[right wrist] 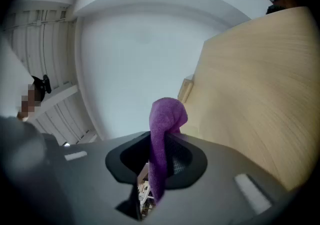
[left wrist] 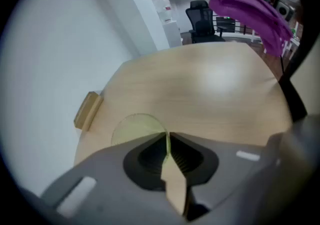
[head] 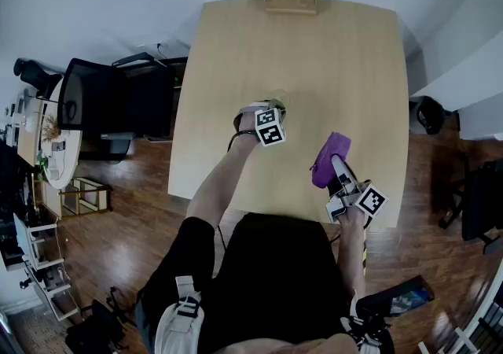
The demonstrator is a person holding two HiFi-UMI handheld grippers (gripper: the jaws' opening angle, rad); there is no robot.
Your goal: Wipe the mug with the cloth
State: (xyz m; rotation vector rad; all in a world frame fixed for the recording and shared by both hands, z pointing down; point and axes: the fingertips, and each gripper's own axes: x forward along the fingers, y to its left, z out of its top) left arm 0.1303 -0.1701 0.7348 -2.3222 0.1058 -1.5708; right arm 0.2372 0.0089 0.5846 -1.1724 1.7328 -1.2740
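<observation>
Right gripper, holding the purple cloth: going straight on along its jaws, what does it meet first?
Apart from the cloth clamped in the right gripper, the way looks free: it points above the table, passing beside the wooden block, toward the white wall. Depth is unclear.

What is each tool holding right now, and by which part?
Left tool pinches the mug by its rim wall; right tool clamps the purple cloth partway along its length.
</observation>
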